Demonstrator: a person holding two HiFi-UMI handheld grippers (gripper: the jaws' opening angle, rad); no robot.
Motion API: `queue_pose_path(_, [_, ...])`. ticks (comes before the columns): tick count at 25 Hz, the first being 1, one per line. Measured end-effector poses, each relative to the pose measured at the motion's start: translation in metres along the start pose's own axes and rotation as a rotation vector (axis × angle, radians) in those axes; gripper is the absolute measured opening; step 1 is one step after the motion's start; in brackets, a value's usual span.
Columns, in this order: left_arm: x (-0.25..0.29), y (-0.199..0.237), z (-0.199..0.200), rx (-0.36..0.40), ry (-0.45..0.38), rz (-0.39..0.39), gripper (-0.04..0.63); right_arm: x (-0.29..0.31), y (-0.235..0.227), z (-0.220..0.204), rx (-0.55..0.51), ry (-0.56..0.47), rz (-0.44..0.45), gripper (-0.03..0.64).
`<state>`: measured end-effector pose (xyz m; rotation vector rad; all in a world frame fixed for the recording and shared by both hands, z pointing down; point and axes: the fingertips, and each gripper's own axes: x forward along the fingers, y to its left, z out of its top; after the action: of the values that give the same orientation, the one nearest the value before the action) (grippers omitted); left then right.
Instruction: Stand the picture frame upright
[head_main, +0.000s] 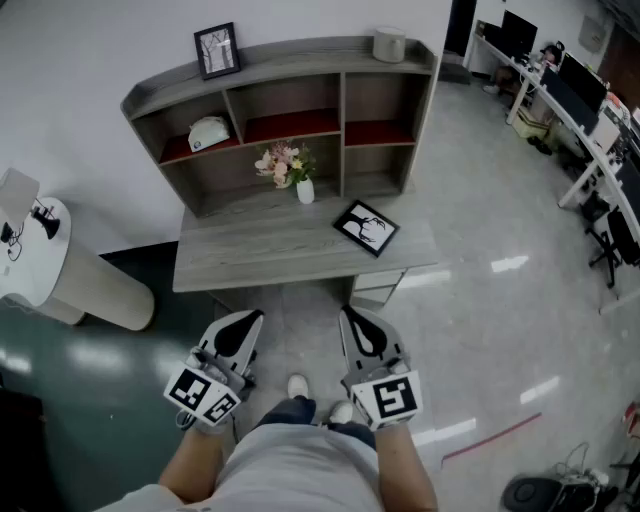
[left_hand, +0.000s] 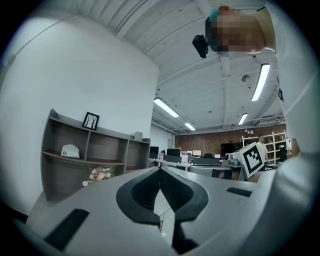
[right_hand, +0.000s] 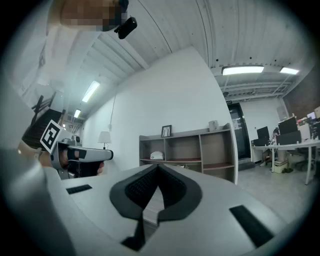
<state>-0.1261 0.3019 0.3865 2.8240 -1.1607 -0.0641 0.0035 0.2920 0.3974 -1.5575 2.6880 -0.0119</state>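
Observation:
A black picture frame (head_main: 365, 228) with a white picture lies flat on the right part of the grey desk (head_main: 250, 255). Another framed picture (head_main: 217, 49) stands upright on top of the shelf unit; it also shows in the left gripper view (left_hand: 90, 121) and the right gripper view (right_hand: 166, 131). My left gripper (head_main: 254, 316) and right gripper (head_main: 346, 311) are held level in front of the desk, short of its front edge and apart from the frame. Both are shut with nothing between the jaws, which meet tip to tip in each gripper view (left_hand: 160, 168) (right_hand: 158, 166).
A shelf unit (head_main: 290, 110) rises at the desk's back. A white vase of flowers (head_main: 290, 168) stands on the desk, a white cap (head_main: 208, 132) in the left cubby, a grey pot (head_main: 389, 44) on top. A white lamp table (head_main: 60, 270) stands left; office desks (head_main: 575, 110) fill the far right.

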Motion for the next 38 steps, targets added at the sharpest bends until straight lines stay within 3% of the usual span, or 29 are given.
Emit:
queue_pose_path(12, [0.009,0.065,-0.002,-0.035,0.009,-0.026,0.015,0.062,0.003,-0.004,0.022,0.022,-0.033,0.018])
queue_pose_path(23, [0.014,0.156,-0.012,-0.080,0.011,-0.039,0.015,0.137,0.011,-0.026,0.034,0.064,-0.058,0.018])
queue_pose_path(38, [0.058,0.198,-0.024,-0.073,0.041,-0.025,0.015,0.197,-0.024,-0.049,0.057,0.082,-0.037,0.018])
